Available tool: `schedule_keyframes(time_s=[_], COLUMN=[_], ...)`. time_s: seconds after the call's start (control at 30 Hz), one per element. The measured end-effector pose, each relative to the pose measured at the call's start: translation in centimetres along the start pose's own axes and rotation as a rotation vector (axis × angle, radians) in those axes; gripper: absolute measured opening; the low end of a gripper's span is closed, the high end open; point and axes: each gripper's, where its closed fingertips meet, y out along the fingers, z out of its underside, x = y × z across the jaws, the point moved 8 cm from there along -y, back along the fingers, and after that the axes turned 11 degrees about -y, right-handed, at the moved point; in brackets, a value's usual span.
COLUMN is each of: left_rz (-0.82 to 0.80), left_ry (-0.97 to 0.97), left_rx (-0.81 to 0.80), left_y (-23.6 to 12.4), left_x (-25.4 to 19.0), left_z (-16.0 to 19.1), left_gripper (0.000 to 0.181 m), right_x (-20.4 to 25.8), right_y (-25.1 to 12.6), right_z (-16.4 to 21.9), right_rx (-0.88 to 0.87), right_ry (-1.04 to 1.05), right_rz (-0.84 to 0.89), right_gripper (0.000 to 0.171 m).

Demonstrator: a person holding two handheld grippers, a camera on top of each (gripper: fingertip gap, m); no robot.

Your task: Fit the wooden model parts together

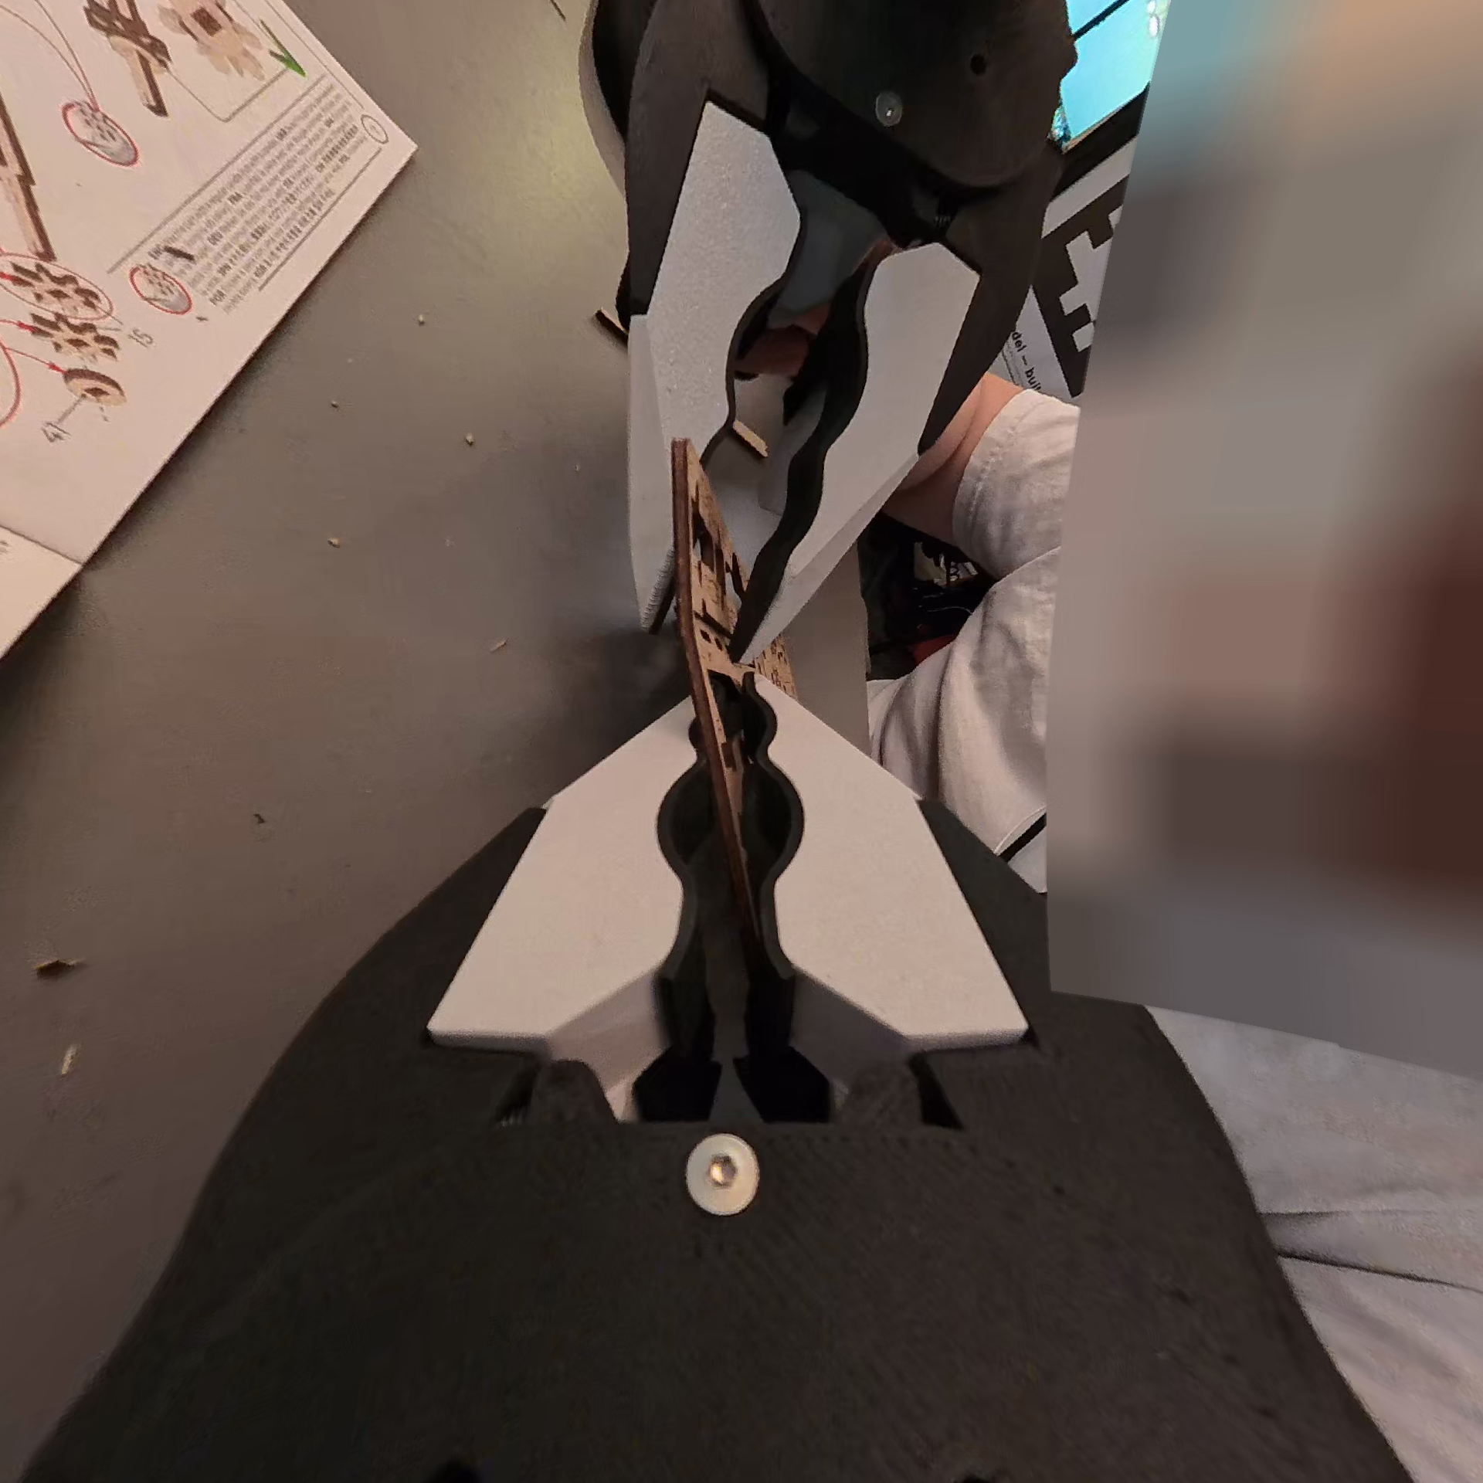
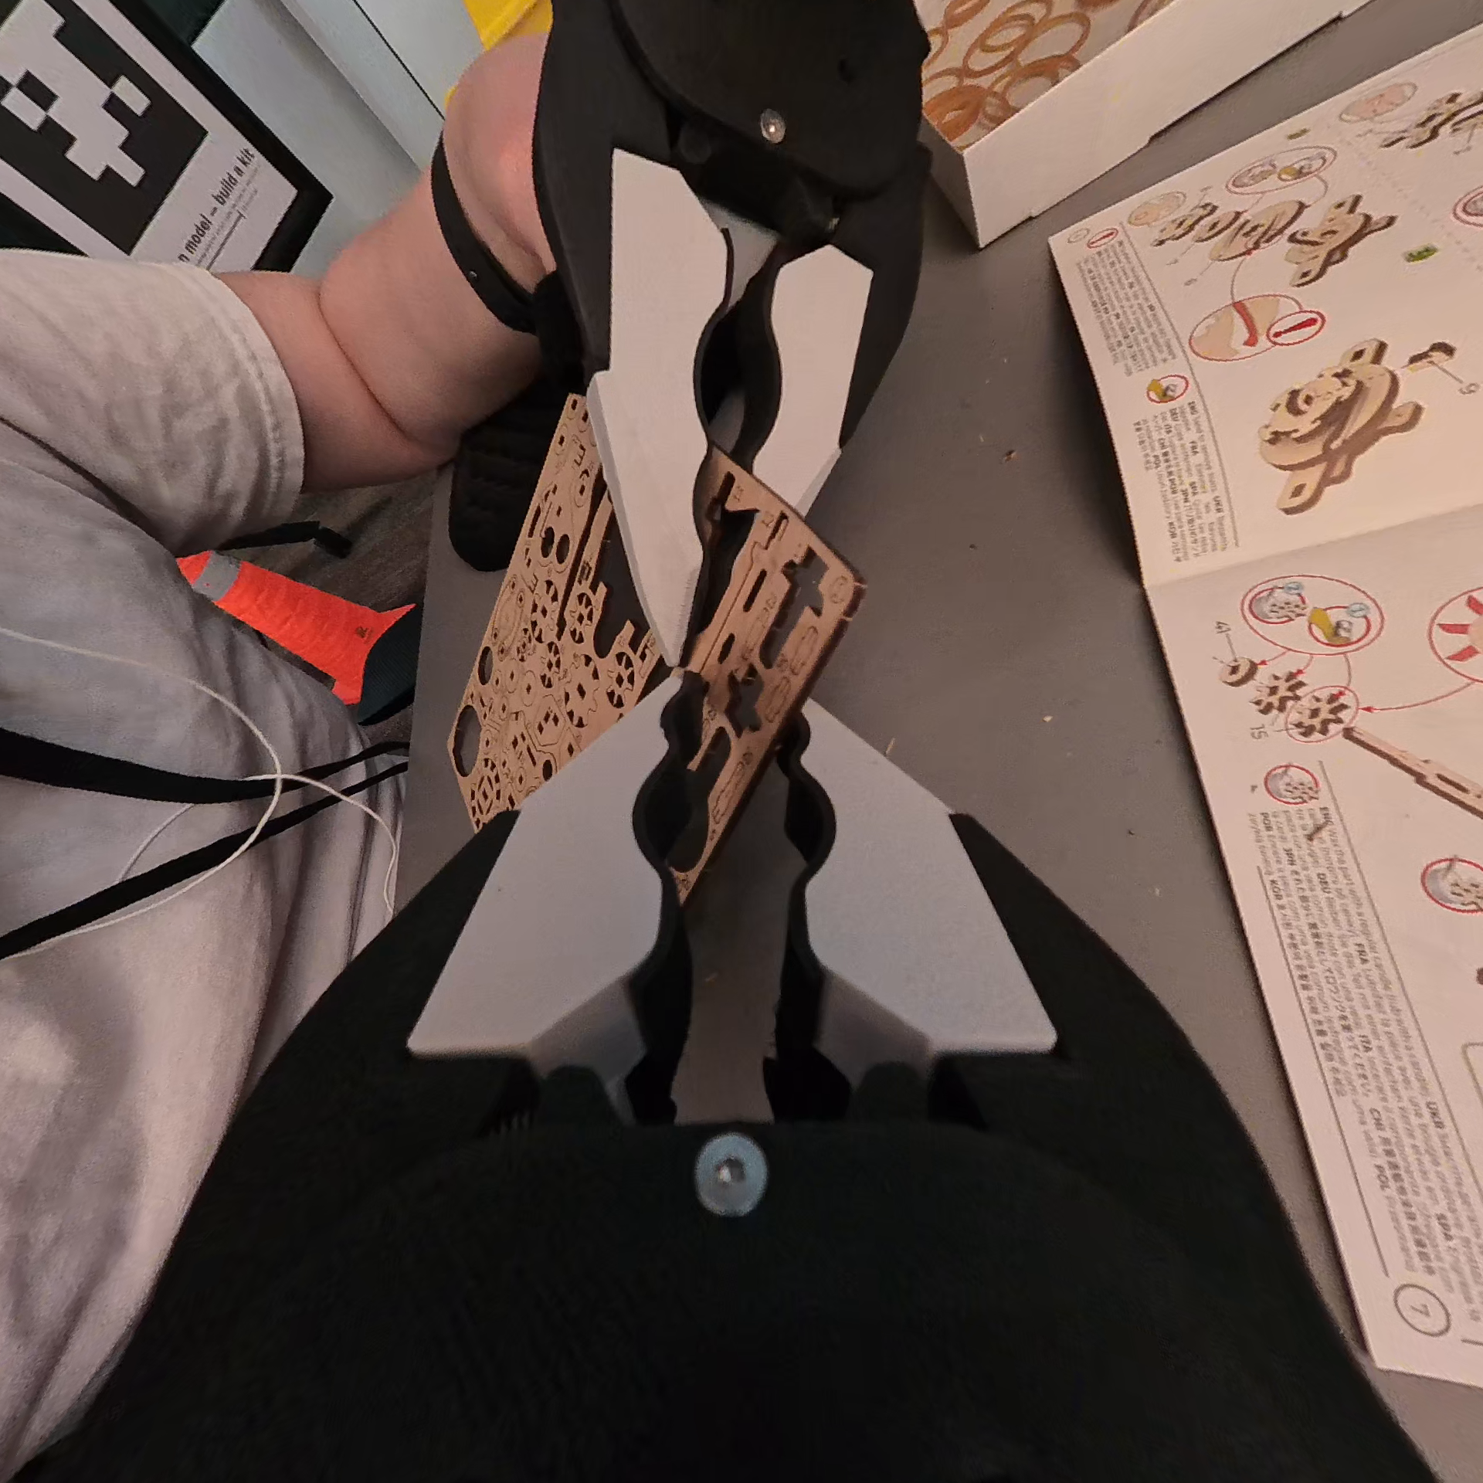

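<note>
An open instruction booklet lies on the grey table, a white box just beyond it.

Wooden parts sheet: thin tan laser-cut plywood, many cut-outs and empty slots, held tilted above the desk, edge-on in left wrist view, pointing toward 12 o'clock.

Your pale grey gripper fingers cover part of the thin laser-cut wooden sheet; the white printed instruction booklet runs off-frame.
</note>
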Motion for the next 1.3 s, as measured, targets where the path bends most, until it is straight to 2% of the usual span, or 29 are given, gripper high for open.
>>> schedule_keyframes(time_s=[0.27,0.4,0.53,0.87,1.3], left_rz=[-0.01,-0.004,0.0,-0.008,-0.019], left_ry=[-0.002,0.013,-0.007,-0.019,-0.009], left_rx=[0.004,0.012,0.023,0.035,0.028], left_y=[-0.01,-0.29,-0.25,0.1,0.2], left_x=[-0.03,-0.38,-0.21,0.0,0.06], left_z=[0.05,-0.07,0.05,0.08,0.16], left_gripper=[0.0,0.0,0.0,0.001,0.0], right_x=[0.25,-0.05,0.29,0.31,0.46], right_y=[-0.02,-0.11,-0.06,0.03,0.17], right_z=[-0.16,-0.18,0.0,0.39,0.42], right_rx=[0.009,-0.06,0.013,0.048,0.097], right_ry=[-0.037,0.067,0.02,0.032,-0.057], right_rz=[0.025,-0.039,0.004,0.011,0.054], right_gripper=[0.017,0.017,0.025,0.026,0.028])
